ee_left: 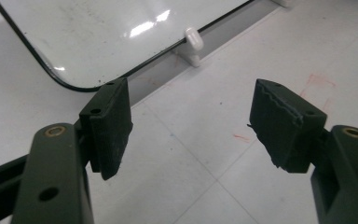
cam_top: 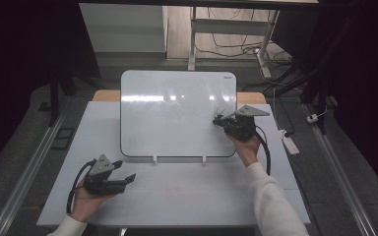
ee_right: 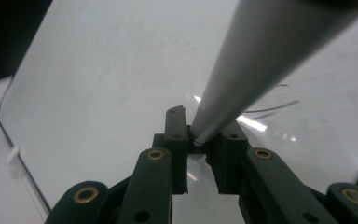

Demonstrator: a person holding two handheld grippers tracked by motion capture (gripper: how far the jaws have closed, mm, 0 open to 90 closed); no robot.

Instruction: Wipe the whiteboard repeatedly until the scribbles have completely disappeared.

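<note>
Clenched on a grey pen [ee_right: 261, 60], the right gripper [cam_top: 222, 121] sits at the whiteboard's [cam_top: 177, 113] right edge, pen axis tilted up from the jaws. Left gripper [cam_top: 126, 173] waits released below the whiteboard's lower-left corner, farther off.

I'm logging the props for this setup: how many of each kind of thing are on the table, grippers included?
Whiteboard: 1
Grey marker, clamped in the right gripper: 1
White board clips: 2
Grippers, with the left gripper open: 2
Total: 6
</note>
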